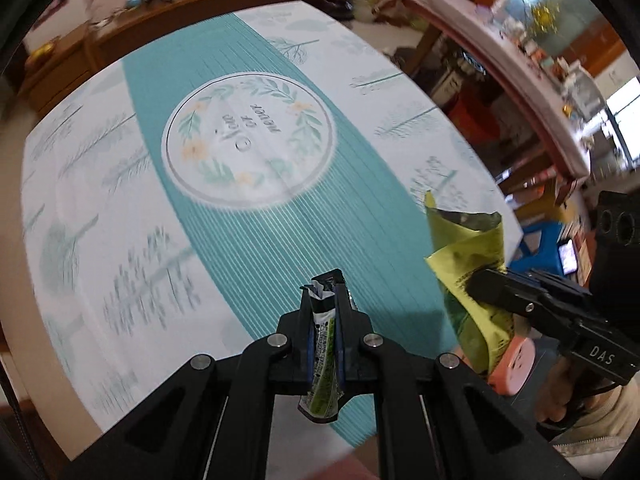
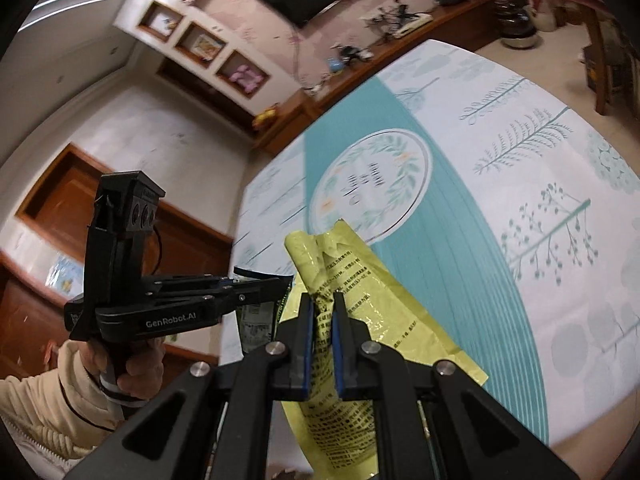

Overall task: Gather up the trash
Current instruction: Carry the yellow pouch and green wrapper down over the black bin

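My left gripper (image 1: 325, 286) is shut on a small green and white wrapper (image 1: 322, 380), held above the table. In the right wrist view the left gripper (image 2: 280, 284) shows at the left with the wrapper (image 2: 256, 326) hanging from it. My right gripper (image 2: 323, 300) is shut on a crumpled yellow wrapper (image 2: 360, 320) with printed text. In the left wrist view the right gripper (image 1: 476, 280) comes in from the right, holding the yellow wrapper (image 1: 468, 248) above the table's right edge.
The table wears a white and teal cloth (image 1: 120, 200) with a round leaf print (image 1: 248, 140). A pink object (image 1: 512, 364) lies below the yellow wrapper. A wooden sideboard (image 2: 360, 68) stands beyond the table. Cluttered shelves (image 1: 540, 80) are at the right.
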`<action>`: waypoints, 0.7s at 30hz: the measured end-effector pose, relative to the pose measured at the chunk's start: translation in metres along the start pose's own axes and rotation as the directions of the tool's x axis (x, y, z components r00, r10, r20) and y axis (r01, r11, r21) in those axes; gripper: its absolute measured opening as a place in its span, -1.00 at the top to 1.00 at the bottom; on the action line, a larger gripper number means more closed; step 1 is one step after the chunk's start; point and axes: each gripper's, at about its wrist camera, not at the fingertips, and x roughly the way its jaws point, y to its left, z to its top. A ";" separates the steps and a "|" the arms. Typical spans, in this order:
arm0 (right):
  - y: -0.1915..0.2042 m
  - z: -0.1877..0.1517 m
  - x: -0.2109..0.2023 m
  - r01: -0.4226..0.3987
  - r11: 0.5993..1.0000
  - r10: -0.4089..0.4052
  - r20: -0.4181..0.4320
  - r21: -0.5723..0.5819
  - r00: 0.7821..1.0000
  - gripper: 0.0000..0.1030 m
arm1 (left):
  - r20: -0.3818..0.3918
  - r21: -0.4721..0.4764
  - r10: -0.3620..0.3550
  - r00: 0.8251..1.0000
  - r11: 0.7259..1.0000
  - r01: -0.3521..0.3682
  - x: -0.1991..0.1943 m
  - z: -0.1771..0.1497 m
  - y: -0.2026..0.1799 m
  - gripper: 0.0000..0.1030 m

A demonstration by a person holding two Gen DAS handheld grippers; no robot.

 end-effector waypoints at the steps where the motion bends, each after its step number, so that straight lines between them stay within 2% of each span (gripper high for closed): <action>1: 0.003 -0.006 -0.009 -0.017 1.000 0.017 -0.006 -0.022 1.000 0.85 | 0.011 -0.016 0.002 1.000 1.000 -0.002 -0.006 -0.010 -0.006 0.90; 7: 0.013 -0.048 -0.061 -0.078 0.990 0.071 -0.064 -0.118 0.995 0.85 | 0.080 -0.108 0.052 0.995 0.993 -0.043 -0.044 -0.077 -0.055 0.90; 11: 0.011 -0.082 -0.090 -0.106 0.982 0.089 -0.113 -0.155 0.990 0.85 | 0.101 -0.143 0.087 0.991 0.987 -0.072 -0.050 -0.122 -0.091 0.90; 16: -0.004 -0.121 -0.108 -0.112 0.983 0.088 -0.163 -0.145 0.983 0.85 | 0.068 -0.164 0.106 0.992 0.982 -0.094 -0.034 -0.162 -0.119 0.90; 21: -0.020 -0.159 -0.108 -0.077 0.985 0.045 -0.203 -0.156 0.978 0.85 | 0.009 -0.191 0.107 0.994 0.976 -0.104 -0.004 -0.196 -0.131 0.90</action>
